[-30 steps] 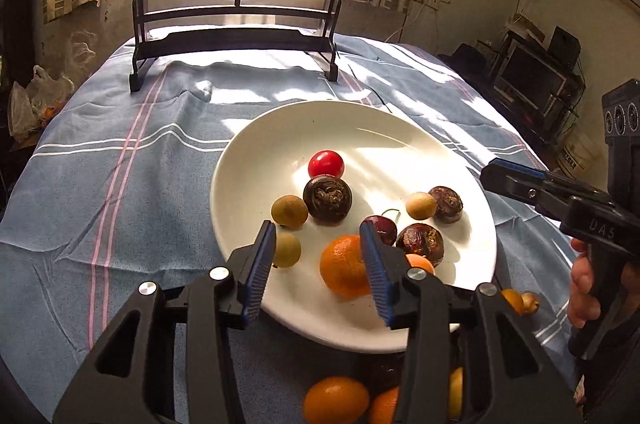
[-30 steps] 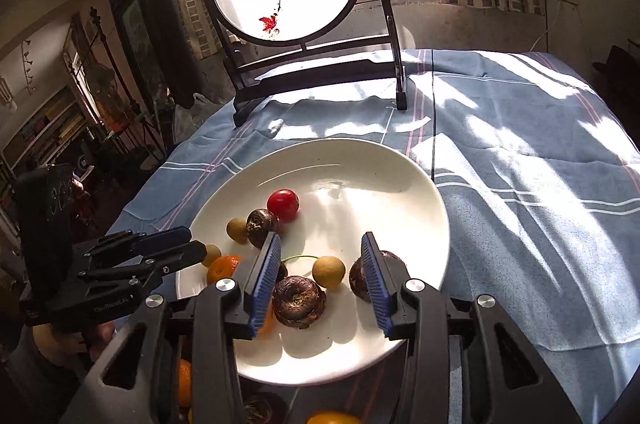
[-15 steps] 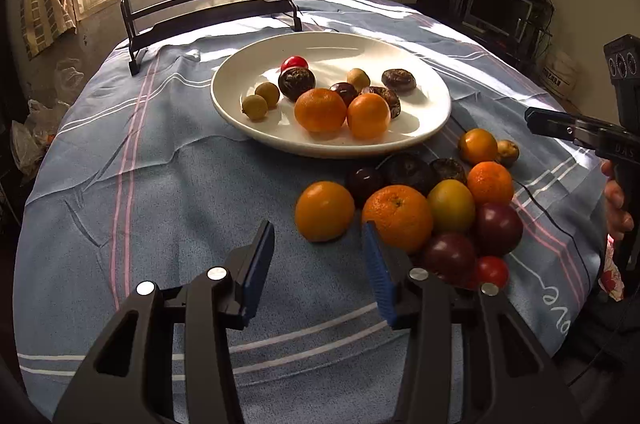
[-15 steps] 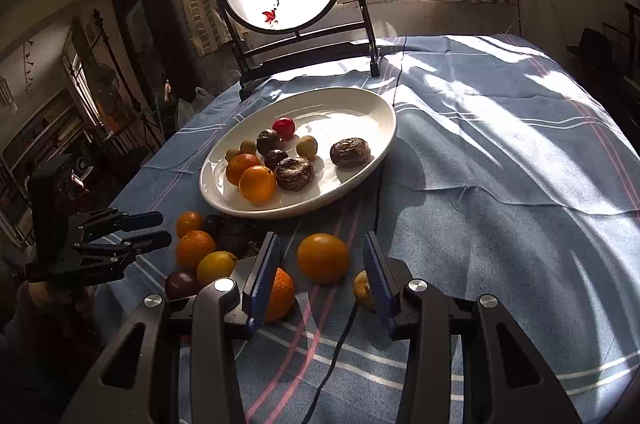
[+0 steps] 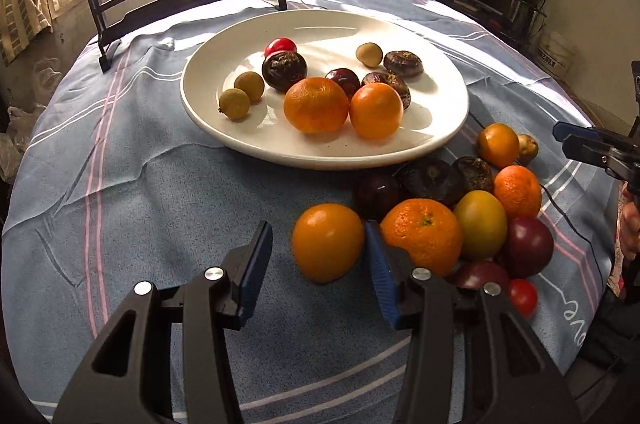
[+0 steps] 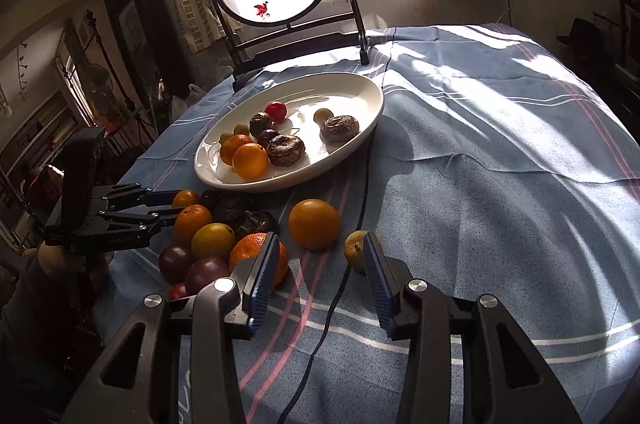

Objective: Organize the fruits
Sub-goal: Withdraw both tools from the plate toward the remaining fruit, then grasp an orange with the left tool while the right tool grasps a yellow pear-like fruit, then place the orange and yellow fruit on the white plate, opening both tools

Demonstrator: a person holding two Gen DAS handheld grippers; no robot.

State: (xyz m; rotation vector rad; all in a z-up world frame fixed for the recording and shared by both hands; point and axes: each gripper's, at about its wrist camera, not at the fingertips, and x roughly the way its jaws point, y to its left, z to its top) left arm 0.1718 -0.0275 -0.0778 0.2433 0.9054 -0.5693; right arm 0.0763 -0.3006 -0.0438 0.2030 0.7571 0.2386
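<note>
Your left gripper [image 5: 318,266] hangs spread around the smooth round orange [image 5: 327,241] on the blue striped cloth [image 5: 160,184], near the white oval plate [image 5: 208,112]; centre it, squeeze gently; right gripper [image 6: 320,280] gapes, empty

Both the left gripper [image 5: 318,264] and right gripper [image 6: 320,276] have black plastic frames, silver round screws and ribbed blue finger pads [image 5: 256,268].

Clothed table [image 5: 168,192]; plate [image 5: 448,128]; loose fruit [image 5: 424,236]
</note>
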